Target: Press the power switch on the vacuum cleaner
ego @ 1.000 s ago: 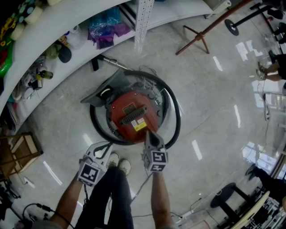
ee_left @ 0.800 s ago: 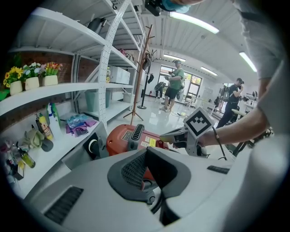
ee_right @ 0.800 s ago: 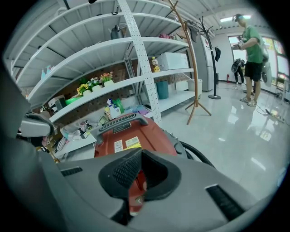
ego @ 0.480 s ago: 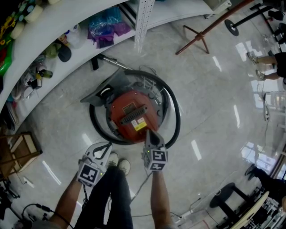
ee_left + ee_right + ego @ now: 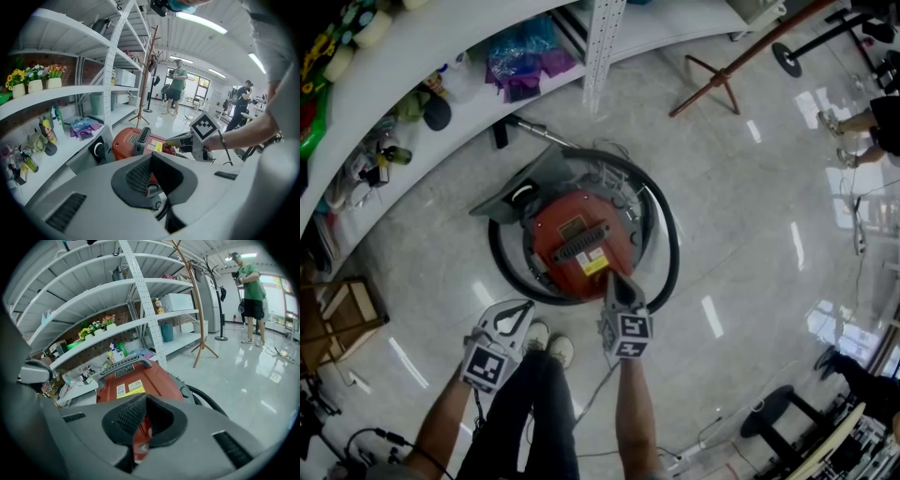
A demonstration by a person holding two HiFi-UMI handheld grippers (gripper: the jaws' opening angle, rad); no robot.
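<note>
Head view: right gripper (image 5: pixel 613 279), jaws closed, is staying at vacuum's (image 5: pixel 579 246) near edge, likely pressing; left gripper (image 5: pixel 523 309) closed, idling.

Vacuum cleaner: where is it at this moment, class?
In the head view the red vacuum cleaner sits on the floor at centre, ringed by its black hose, just ahead of the right claw and near the white shelves.
</note>
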